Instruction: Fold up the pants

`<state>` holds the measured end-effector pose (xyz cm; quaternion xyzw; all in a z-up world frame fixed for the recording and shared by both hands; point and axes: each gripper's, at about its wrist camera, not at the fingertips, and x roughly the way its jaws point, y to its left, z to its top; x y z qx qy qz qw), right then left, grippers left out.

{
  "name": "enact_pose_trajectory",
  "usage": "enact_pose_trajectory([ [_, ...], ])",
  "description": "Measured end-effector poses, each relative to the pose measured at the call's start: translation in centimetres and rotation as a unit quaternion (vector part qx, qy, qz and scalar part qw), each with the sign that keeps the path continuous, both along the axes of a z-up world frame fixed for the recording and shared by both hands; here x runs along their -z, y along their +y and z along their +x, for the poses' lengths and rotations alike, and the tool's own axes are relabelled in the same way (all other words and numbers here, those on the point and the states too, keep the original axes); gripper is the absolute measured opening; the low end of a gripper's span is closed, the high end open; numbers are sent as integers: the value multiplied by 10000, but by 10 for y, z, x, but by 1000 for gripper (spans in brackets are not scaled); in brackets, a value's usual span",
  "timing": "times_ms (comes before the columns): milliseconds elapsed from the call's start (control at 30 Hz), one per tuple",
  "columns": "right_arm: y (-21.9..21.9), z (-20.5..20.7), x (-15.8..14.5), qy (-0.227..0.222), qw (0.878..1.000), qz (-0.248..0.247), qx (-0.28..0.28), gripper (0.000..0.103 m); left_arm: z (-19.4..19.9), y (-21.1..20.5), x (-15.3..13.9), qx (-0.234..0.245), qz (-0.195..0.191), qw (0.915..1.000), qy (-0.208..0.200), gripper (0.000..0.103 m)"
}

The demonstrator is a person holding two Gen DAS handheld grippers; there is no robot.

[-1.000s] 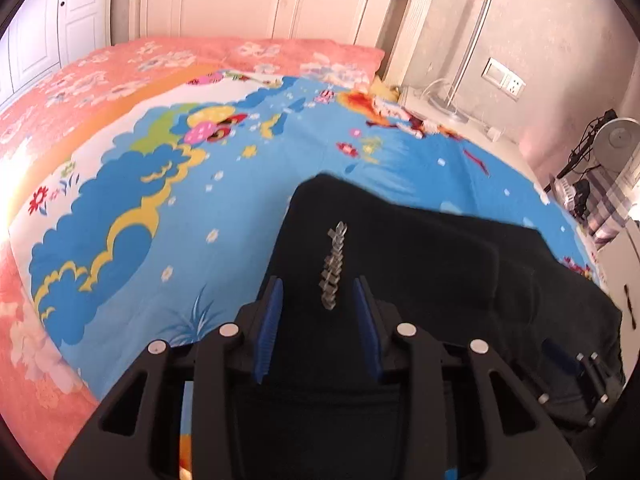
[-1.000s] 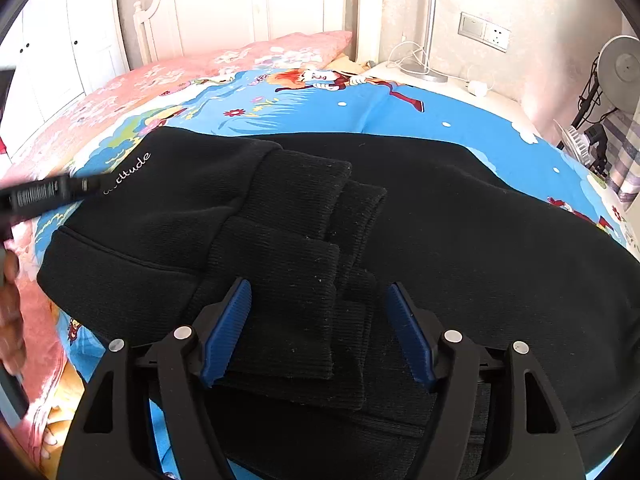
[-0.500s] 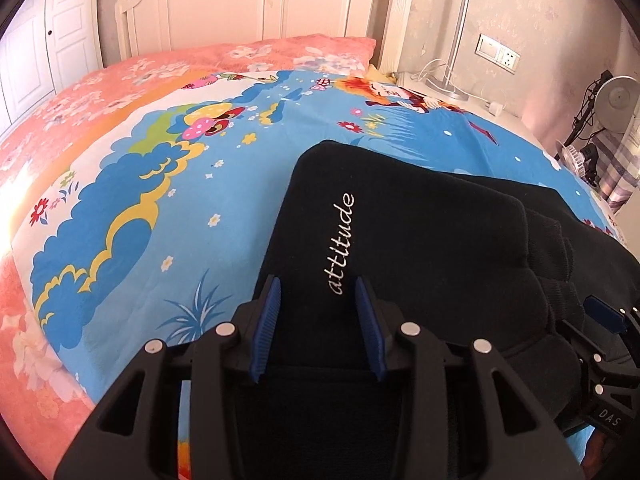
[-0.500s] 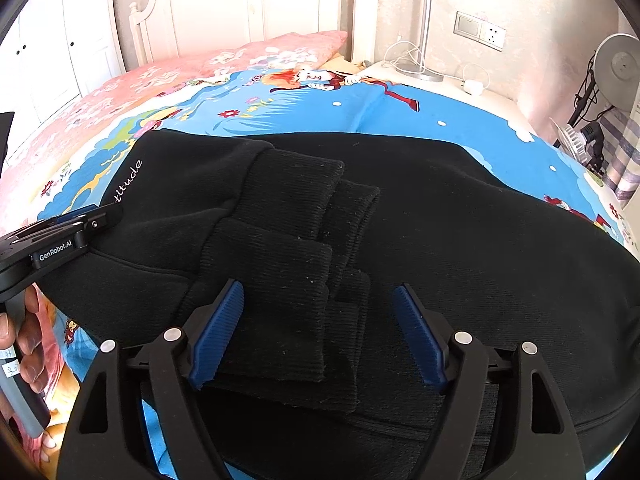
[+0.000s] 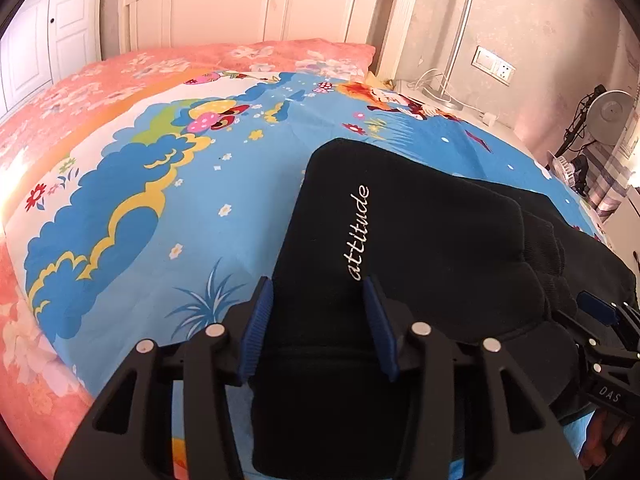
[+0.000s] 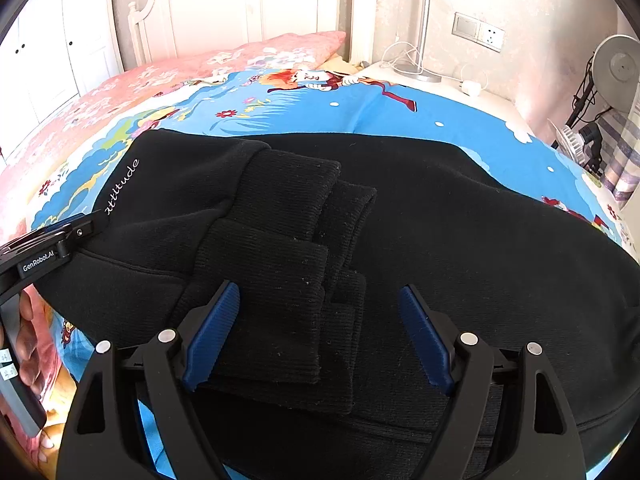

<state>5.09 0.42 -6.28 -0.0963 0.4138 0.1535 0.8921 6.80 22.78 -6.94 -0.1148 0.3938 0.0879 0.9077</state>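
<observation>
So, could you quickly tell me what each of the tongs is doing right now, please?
Left tongs: open, just been opening, black pants between the pads, not gripped.
Right tongs: open, just been opening, over the folded cuffs.

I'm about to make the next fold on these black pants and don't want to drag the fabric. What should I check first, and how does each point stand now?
1. Left tongs released: ok. The jaws have just been opening; the pants lie between them, pads off the cloth.
2. Right tongs released: ok. Jaws wide, just been opening, astride the ribbed cuffs without pinching.
3. Cuffs stacked on the folded part: ok, though staggered rather than edge to edge.
4. "attitude" lettering lies smooth, no wrinkle there: ok.
5. Pants fully on the bedspread: cannot tell; the near edge is hidden behind the tongs.
</observation>
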Motion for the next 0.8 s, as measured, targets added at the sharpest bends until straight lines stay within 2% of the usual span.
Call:
enact_pose_trajectory([
  [67,1,-1,0,-22,10000,-18,-6,78,-3,6,1,-10,-60,10000,0,61],
  [133,0,-1,0,-37,10000,-15,4,78,-5,10,-4,-103,-159,9998,18,63],
  [233,1,-1,0,-44,10000,-27,6,78,3,11,-26,-10,-75,9998,-176,58],
  [333,0,-1,0,-27,10000,-18,14,78,29,12,-48,238,-12,9994,-234,51],
  [433,-1,0,0,-16,10000,-19,9,79,69,13,-49,486,137,9987,54,32],
  [500,-1,0,0,-13,10000,-20,0,79,97,16,-38,500,116,9979,389,26],
  [600,-1,1,0,-11,10000,-32,-5,79,125,17,-21,605,213,9945,831,27],
  [633,-1,2,0,-14,10000,-34,-2,79,128,15,-19,642,295,9939,852,28],
  [700,-1,3,0,2,10000,-25,-1,80,127,18,-19,586,222,9944,854,30],
  [800,0,3,0,12,10000,-63,-30,81,113,25,-23,431,31,9972,604,34],
])
